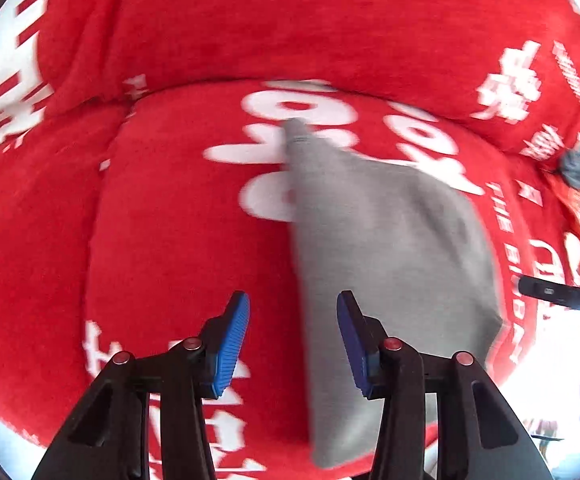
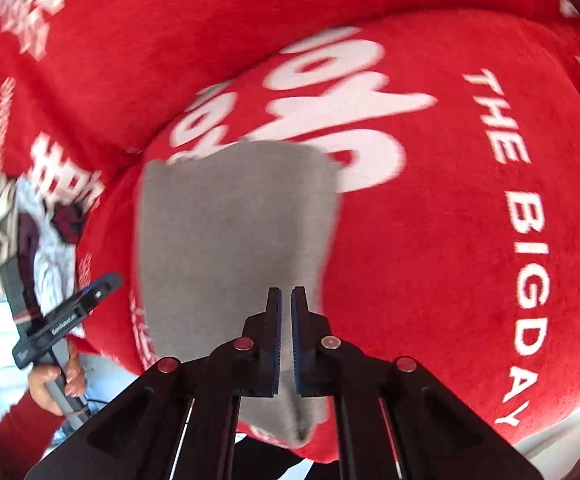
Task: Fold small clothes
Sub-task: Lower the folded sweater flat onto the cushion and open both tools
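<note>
Red blanket (image 1: 194, 240) under blurred grey garment (image 2: 230, 232), near edge behind right claw (image 2: 286, 300).

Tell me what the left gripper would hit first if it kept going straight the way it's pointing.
Most likely the red blanket, right beside the left edge of the gray cloth. The left gripper is open and empty; depth is hard to judge here.
</note>
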